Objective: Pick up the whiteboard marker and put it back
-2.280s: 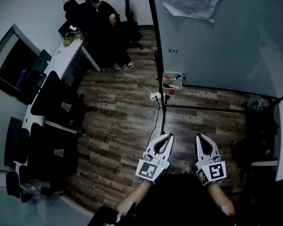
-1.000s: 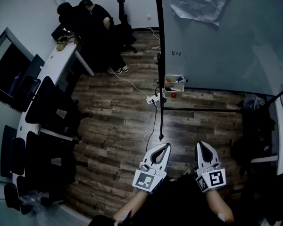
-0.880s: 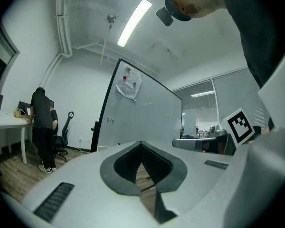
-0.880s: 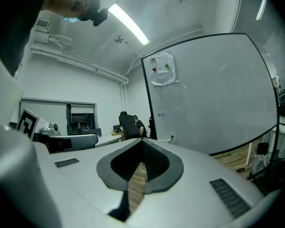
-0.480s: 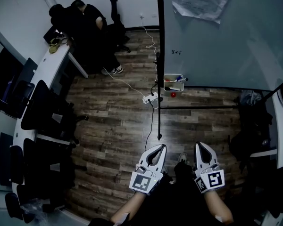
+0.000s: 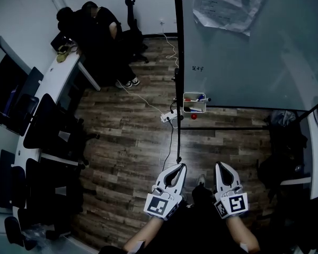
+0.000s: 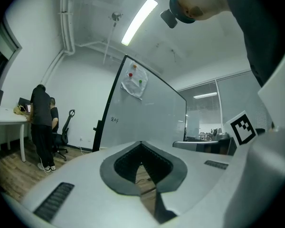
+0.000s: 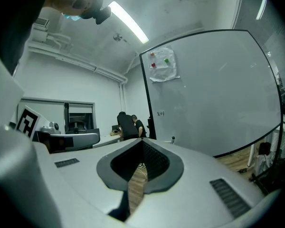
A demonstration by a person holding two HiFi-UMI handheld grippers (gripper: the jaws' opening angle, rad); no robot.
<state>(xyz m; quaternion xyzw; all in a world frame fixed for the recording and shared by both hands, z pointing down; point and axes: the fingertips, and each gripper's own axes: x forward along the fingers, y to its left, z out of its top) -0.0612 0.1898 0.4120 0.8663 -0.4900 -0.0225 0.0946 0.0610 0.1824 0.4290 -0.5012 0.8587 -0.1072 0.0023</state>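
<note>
Head view now takes in more whiteboard than a second ago, yet the whiteboard marker sits in its tray, well ahead of left gripper and right gripper (both clenched, empty), so I judge the approach unfinished.

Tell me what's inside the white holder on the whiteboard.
Inside the holder, a marker with a blue end pokes out on the right, and something red sits on the left. The front wall covers the rest, so the count is unclear.
</note>
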